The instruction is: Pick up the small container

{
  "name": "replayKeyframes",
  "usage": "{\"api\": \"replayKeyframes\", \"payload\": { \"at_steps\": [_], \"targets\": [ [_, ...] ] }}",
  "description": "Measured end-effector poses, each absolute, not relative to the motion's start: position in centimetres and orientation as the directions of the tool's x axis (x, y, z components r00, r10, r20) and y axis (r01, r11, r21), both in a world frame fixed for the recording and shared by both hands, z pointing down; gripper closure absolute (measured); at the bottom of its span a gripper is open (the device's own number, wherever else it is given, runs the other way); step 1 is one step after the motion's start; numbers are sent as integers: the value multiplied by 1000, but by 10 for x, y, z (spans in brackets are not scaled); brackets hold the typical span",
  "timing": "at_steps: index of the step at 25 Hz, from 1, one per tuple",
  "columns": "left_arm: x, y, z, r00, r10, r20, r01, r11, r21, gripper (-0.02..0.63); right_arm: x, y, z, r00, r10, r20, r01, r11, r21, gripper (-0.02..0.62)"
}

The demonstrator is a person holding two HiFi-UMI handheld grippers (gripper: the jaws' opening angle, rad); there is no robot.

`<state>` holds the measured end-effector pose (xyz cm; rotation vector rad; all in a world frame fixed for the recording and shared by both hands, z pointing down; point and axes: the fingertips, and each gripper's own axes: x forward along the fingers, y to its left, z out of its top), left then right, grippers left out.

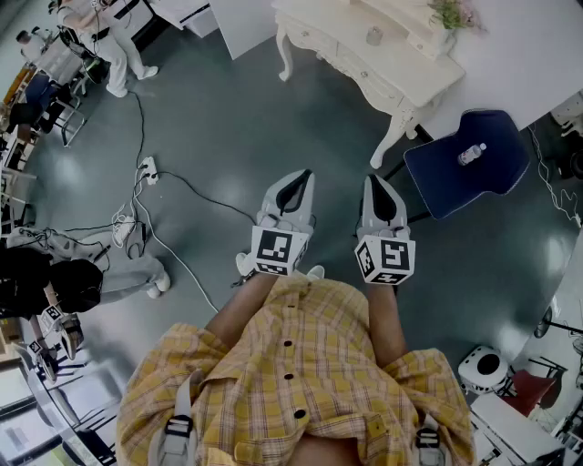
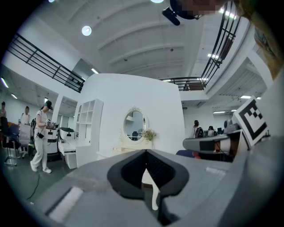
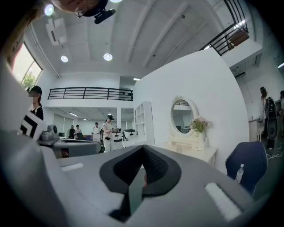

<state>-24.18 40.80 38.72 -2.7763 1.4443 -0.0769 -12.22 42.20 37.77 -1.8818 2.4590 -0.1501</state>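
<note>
- Head view: the person stands on the floor (image 1: 228, 118), well apart from the white desk (image 1: 346, 62), with both tools held out side by side in front of the chest.
- Left hand-held gripper (image 1: 303, 177): the left gripper view shows its dark pads pressed together with nothing between them; it is closed and empty.
- Right hand-held gripper (image 1: 373, 180): the right gripper view shows the same, with the pads meeting and no object in the jaws.
- Container (image 1: 373, 36): a small grey cylinder stands upright on the desk top, near the flowers (image 1: 451, 14). It appears to be the task's object, though it is too small to make out in detail.
- Chair (image 1: 455, 173): blue, just beside the desk's right end, with a bottle (image 1: 471, 153) lying on its seat; neither belongs to the task.
- Step in hand: the approach. No reach has begun, and neither tool is near the container.
- Next move, as a judgement: walk up to the desk, open one pair of jaws wide enough to take the cylinder, bring them down around its sides, then close and lift. The right tool seems the better placed of the two.
</note>
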Motion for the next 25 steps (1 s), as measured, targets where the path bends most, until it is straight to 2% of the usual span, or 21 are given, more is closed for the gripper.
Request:
{"api": "replayKeyframes", "payload": {
  "at_steps": [15, 25],
  "targets": [
    [-224, 415, 393, 580, -813, 55, -814, -581, -3, 607, -110, 428, 380, -281, -959, 19, -952, 277, -130, 592],
    [-184, 369, 404, 615, -785, 77, -786, -618, -18, 607, -79, 385, 389, -262, -965, 29, -958, 256, -132, 592]
  ]
}}
